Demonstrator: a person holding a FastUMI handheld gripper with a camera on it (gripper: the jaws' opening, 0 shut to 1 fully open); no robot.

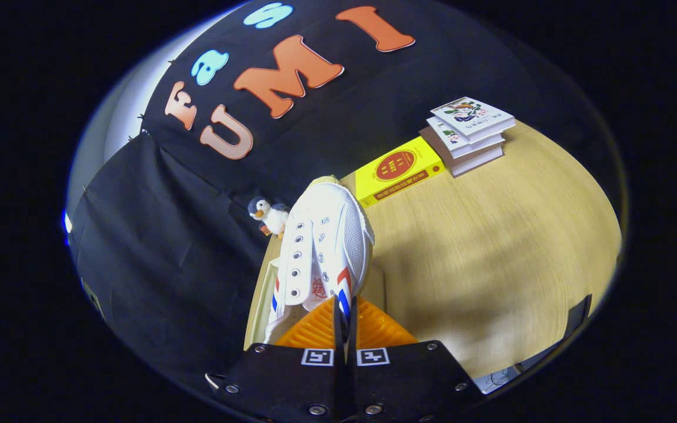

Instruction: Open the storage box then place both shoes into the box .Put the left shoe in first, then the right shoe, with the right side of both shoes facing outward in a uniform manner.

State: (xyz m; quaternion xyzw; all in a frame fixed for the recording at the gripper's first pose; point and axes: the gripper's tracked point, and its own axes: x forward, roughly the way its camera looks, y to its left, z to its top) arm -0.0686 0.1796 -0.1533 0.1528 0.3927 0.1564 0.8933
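A: What is gripped, and how many items are counted?

B: One gripper (343, 317) is shown, jaws pinched nearly together on the rim of one white canvas shoe (322, 249) with red and blue stripes, held above the pale wooden table (491, 264).

A: Beyond it?

B: One small plush penguin (269, 216), one yellow book (398, 170), and a stack of three books (469, 134) are seen. The shoe's heel is hidden.
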